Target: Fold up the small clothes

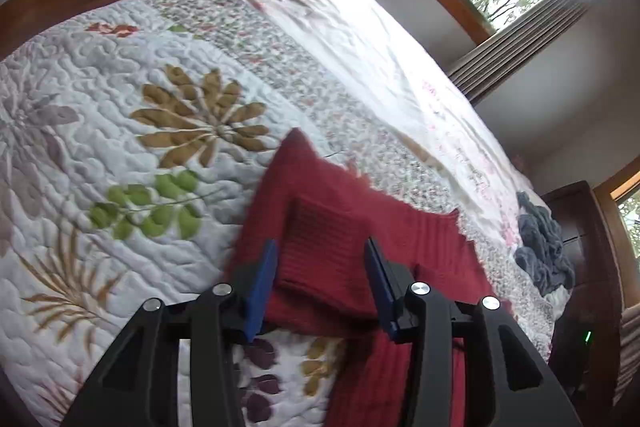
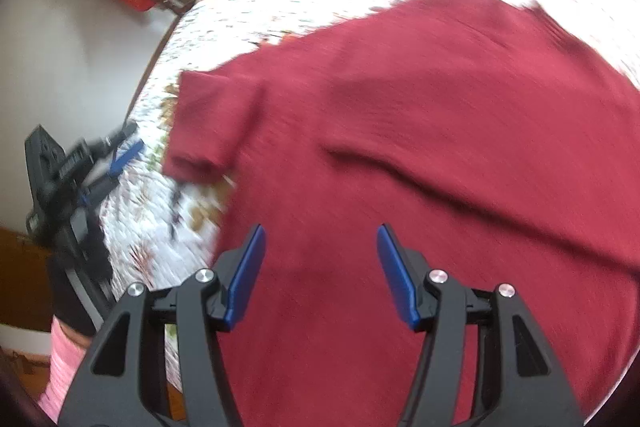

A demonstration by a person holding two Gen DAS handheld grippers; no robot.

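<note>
In the left wrist view the left gripper (image 1: pixel 320 259) hangs with its jaws released over the sleeve end of the red garment (image 1: pixel 320 227) spread on the quilt (image 1: pixel 120 107), probably to take it, and in the right wrist view the right gripper (image 2: pixel 320 247), also released and empty, hovers over the garment's body, likely ready to fold.

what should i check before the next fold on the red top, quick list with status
1. Left gripper open: ok, jaws apart with nothing between them.
2. Right gripper open: ok, jaws apart above the cloth.
3. Red top lying on the quilt: ok.
4. Sleeve laid out flat: ok, it sticks out to the side.
5. Body free of wrinkles: not ok, a ridge crosses the middle.
6. Grey clothes pile apart from the top: ok.
</note>
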